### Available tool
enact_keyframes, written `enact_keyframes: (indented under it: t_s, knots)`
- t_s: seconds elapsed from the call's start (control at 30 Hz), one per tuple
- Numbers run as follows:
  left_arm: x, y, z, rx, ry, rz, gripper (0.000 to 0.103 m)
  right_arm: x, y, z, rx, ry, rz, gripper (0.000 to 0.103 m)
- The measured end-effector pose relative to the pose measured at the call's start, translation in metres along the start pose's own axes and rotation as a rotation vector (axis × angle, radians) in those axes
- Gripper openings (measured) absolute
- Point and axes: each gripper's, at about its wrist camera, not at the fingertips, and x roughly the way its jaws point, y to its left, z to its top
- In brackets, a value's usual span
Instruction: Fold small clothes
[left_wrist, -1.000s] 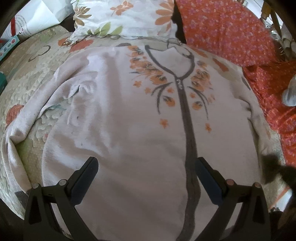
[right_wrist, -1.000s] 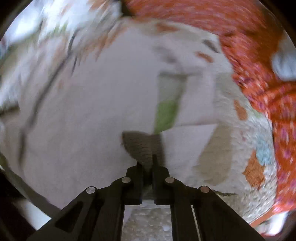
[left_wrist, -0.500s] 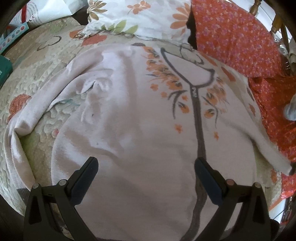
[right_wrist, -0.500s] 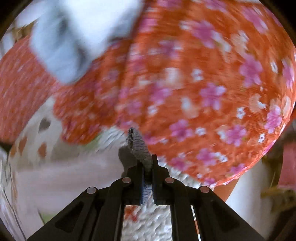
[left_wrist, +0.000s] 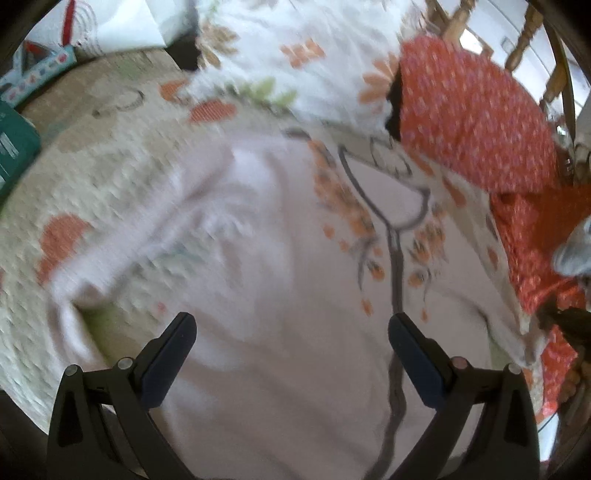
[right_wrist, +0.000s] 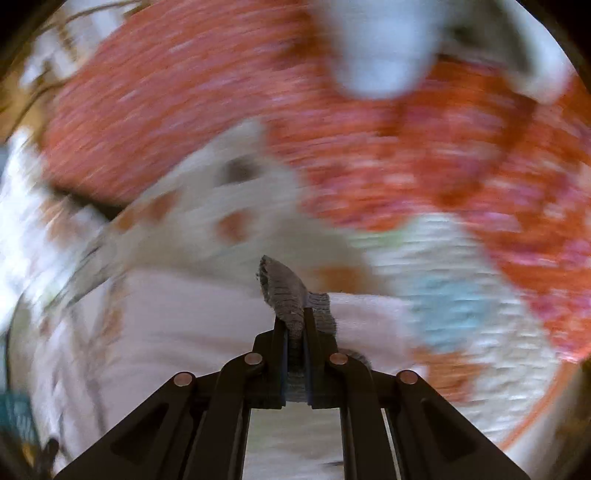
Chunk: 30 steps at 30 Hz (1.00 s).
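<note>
Evidently, the pale zip-front garment (left_wrist: 280, 295) is spread front-up across the middle of the left wrist view, on a quilted bedspread (left_wrist: 74, 184), so that its outline can be read before any fold is made; its dark zipper line (left_wrist: 395, 280) runs from the neckline at upper centre down toward the bottom edge of the frame. The left gripper (left_wrist: 291, 354) is held above the lower body of the garment with its 2 fingers spread wide and nothing between them, apparently kept ready rather than engaged. In the right wrist view, the right gripper (right_wrist: 295, 325) is clenched on the grey ribbed cuff (right_wrist: 284, 291), which sticks up from between the fingers at the centre of the frame, and the pale sleeve (right_wrist: 369, 310) trails off to the right of the cuff. The cuff is probably chosen as the grip point because its thicker knit gives a firm hold and lets the whole sleeve be drawn out straight. An orange floral cloth (right_wrist: 406, 147) fills the upper part of that view, heavily blurred. A white flowered pillow (left_wrist: 295, 48) lies at the top of the left wrist view.
</note>
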Motion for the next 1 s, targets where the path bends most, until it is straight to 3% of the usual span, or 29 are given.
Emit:
enact_keyframes:
  t_s: [0.07,0.13,0.2,0.33,0.47,0.7,1.0]
  knots:
    - [-0.013,0.013,0.017,0.0,-0.061,0.035,0.103,0.013,0.054,-0.006,-0.06,0.028,0.091,0.006]
    - [-0.027,0.032,0.035,0.008,-0.154,0.145,0.103,0.024,0.11,-0.016,-0.123,0.054,0.167,0.006]
    - [-0.035,0.053,0.044,-0.035,-0.197,0.218,0.103,0.037,0.158,-0.024,-0.177,0.078,0.224,0.006]
    - [-0.044,0.097,0.049,-0.186,-0.18,0.175,0.103,0.076,0.257,-0.053,-0.3,0.142,0.308,0.006]
    - [-0.045,0.12,0.048,-0.258,-0.174,0.187,0.103,0.119,0.326,-0.08,-0.374,0.203,0.33,0.006]
    - [-0.046,0.144,0.048,-0.328,-0.172,0.191,0.103,0.173,0.388,-0.107,-0.398,0.282,0.354,0.006]
    - [-0.047,0.16,0.044,-0.369,-0.167,0.207,0.103,0.203,0.421,-0.135,-0.416,0.329,0.355,0.011]
